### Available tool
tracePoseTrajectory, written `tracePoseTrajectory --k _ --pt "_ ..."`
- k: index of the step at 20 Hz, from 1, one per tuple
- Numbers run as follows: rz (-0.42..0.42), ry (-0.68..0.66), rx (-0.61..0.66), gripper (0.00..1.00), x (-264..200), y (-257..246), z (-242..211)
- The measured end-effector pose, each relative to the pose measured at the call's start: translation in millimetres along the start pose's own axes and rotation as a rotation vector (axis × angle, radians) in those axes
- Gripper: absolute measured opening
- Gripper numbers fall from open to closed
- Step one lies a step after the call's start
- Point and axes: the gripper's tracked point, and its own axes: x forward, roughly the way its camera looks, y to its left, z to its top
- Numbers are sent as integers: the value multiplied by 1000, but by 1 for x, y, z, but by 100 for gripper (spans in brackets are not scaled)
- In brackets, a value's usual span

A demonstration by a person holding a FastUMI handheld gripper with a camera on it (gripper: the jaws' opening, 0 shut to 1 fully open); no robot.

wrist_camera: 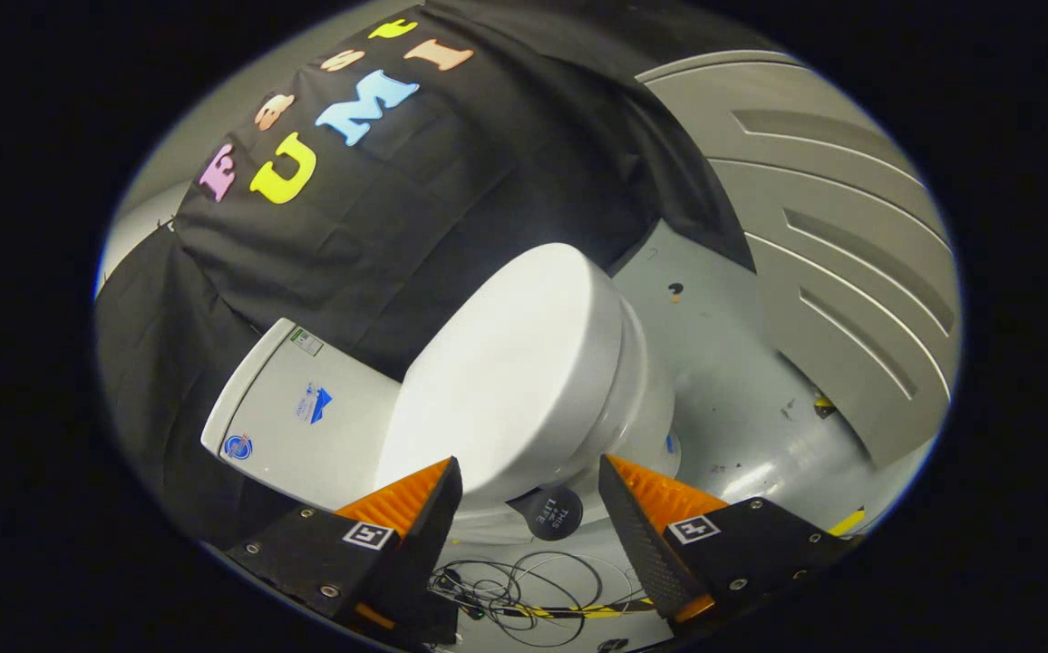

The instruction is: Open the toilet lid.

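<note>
A white toilet (633,408) stands just ahead of my fingers, seen at a tilt. Its lid (506,372) lies down flat on the seat and bowl. The white tank (297,408) is behind it, against the black cloth wall. My gripper (528,481) is open, its two fingers spread wide on either side of the lid's near edge. Nothing is pressed between them, and whether the fingertips touch the lid I cannot tell.
A small dark round cap (553,513) with lettering shows between my fingers. Loose thin cables (524,589) lie on the grey floor (732,390) below it. A grey ribbed panel (841,272) stands beyond the toilet. Yellow-black tape (578,609) runs along the floor.
</note>
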Motion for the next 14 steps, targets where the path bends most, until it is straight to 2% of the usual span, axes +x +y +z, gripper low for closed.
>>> tracePoseTrajectory --k 5,9,11,12,13,14 --pt "37 84 122 91 14 -9 -23" --pt "109 150 265 82 17 -5 -43" --pt "141 155 337 75 16 -5 -45" --pt "153 161 364 68 16 -7 -48" --pt "155 161 387 66 17 -9 -50" --pt "154 166 412 60 17 -11 -51"
